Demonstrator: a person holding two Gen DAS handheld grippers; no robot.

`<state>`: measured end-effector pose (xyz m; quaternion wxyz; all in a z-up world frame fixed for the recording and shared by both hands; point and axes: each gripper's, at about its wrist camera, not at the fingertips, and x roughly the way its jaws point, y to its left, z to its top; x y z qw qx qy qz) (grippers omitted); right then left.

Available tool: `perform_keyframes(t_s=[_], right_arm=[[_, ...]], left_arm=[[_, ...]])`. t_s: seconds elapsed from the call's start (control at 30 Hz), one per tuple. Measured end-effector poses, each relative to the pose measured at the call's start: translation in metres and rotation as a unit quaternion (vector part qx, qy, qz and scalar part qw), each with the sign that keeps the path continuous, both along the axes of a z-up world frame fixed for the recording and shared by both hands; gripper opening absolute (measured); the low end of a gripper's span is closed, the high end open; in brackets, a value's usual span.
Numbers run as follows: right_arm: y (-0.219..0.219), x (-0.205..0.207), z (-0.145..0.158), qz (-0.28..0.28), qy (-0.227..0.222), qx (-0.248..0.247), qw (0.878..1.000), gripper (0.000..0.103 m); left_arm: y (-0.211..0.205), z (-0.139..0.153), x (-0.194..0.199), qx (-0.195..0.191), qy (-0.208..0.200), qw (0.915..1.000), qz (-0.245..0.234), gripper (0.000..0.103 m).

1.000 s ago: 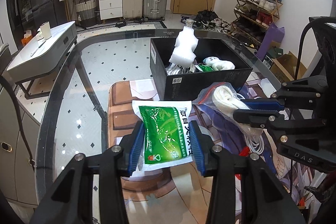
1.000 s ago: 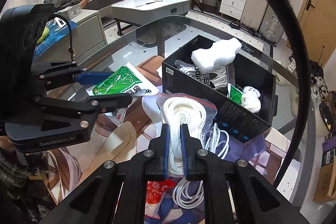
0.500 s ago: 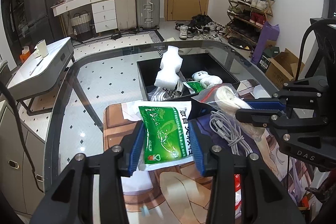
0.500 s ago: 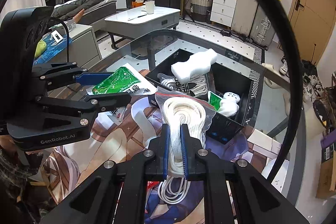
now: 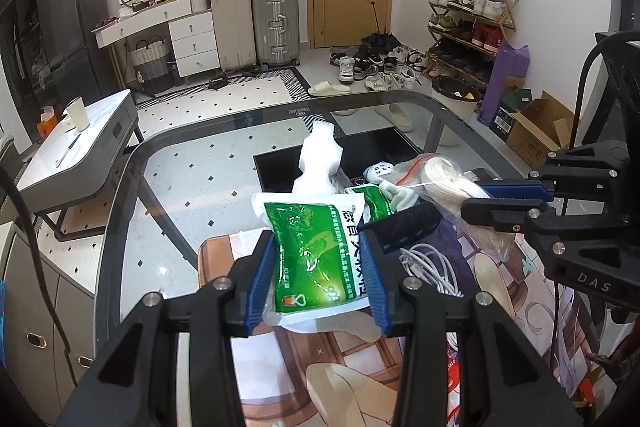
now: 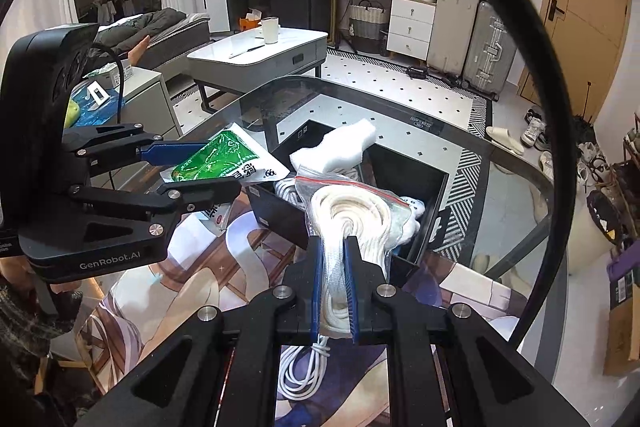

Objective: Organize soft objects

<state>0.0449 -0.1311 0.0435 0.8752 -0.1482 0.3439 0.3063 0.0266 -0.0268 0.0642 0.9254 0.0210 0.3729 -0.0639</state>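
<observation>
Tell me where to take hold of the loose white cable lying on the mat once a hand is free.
Take the white cable across the bunched middle of its coil, coming straight down from above. It lies flat in loose loops on the printed mat, so the sides offer nothing to pinch. The fingers should straddle several strands at once. Both hands are busy now.

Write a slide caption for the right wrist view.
Right gripper clamps a bagged white rope near the black box; left gripper holds a green packet.
</observation>
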Motion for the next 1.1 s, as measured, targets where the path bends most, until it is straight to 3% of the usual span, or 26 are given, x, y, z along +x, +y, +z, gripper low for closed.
perform_keyframes(t_s=[0.5,1.1], right_arm=[[0.006,0.039,0.002,-0.003,0.012,0.016,1.000,0.010],[0.025,0.087,-0.015,-0.002,0.038,0.017,0.999,0.010]], left_arm=[[0.002,0.000,0.043,-0.003,0.003,0.9999,-0.012,0.041],[0.007,-0.024,0.086,-0.017,0.028,0.9993,-0.020,0.041]])
